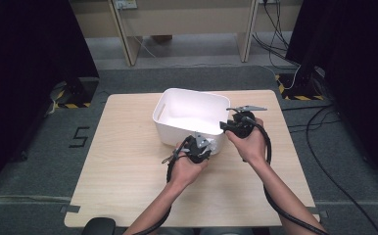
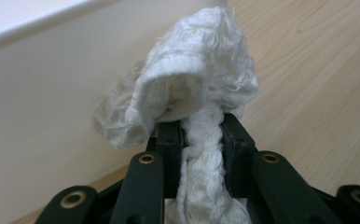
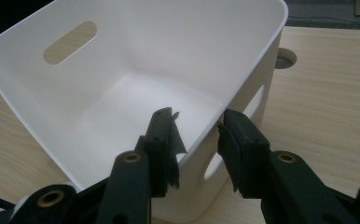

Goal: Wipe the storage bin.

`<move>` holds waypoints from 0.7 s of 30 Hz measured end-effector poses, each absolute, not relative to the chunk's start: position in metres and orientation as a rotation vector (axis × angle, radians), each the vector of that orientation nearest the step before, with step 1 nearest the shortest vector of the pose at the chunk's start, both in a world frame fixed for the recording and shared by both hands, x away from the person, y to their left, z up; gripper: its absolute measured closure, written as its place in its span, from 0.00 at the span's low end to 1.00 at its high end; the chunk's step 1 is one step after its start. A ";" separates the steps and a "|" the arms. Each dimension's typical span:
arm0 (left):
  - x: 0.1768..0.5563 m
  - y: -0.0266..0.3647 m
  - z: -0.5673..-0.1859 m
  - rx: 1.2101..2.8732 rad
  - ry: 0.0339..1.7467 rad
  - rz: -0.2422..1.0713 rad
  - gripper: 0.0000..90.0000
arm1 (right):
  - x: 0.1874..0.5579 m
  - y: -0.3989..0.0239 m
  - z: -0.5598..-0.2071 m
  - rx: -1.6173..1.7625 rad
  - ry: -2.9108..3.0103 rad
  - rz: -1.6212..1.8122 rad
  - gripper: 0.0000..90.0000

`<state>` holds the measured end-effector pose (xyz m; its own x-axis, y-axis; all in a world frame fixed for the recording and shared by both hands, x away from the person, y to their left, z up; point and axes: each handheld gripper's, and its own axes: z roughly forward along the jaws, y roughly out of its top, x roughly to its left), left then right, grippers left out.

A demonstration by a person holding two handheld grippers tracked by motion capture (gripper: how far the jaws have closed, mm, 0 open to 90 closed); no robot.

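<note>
Light wood table (image 1: 128, 161), white bin (image 1: 177, 125) standing on it

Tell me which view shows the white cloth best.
Left gripper view: the white cloth sits close up, pinched between the left gripper jaws beside the white bin. In the high view it's too small to make out.

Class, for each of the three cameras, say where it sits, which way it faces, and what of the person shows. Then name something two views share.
High view: above the person's side, looking forward and down on the table; both forearms, the left gripper and the right gripper show.
Left gripper view: rides the left gripper, looking along jaws clamped on a white cloth.
Right gripper view: rides the right gripper, facing the white bin, jaws straddling its wall.
Shared: the white bin, in the high and right gripper views.
</note>
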<state>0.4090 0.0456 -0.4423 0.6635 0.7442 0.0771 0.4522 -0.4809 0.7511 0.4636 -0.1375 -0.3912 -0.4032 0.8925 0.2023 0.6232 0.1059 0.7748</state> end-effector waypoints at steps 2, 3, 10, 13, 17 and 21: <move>0.409 0.045 -0.444 2.159 0.923 0.516 0.81 | 0.464 -0.137 -0.391 1.491 2.073 1.193 0.72; 0.410 0.045 -0.445 2.160 0.923 0.515 0.81 | 0.464 -0.137 -0.391 1.491 2.073 1.193 0.72; 0.411 0.044 -0.450 2.169 0.928 0.511 0.81 | 0.464 -0.137 -0.391 1.490 2.074 1.192 0.72; 0.412 0.043 -0.454 2.180 0.931 0.506 0.81 | 0.463 -0.137 -0.391 1.490 2.074 1.192 0.72; 0.414 0.043 -0.461 2.192 0.944 0.488 0.81 | 0.463 -0.137 -0.391 1.489 2.074 1.190 0.72; 0.415 0.043 -0.465 2.205 0.952 0.481 0.81 | 0.463 -0.137 -0.391 1.485 2.076 1.188 0.72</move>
<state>0.4153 0.0426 -0.4655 0.6646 0.7444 0.0645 0.4940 -0.5025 0.7095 0.4634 -0.1371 -0.3910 -0.4055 0.8926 0.1971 0.6223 0.1115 0.7748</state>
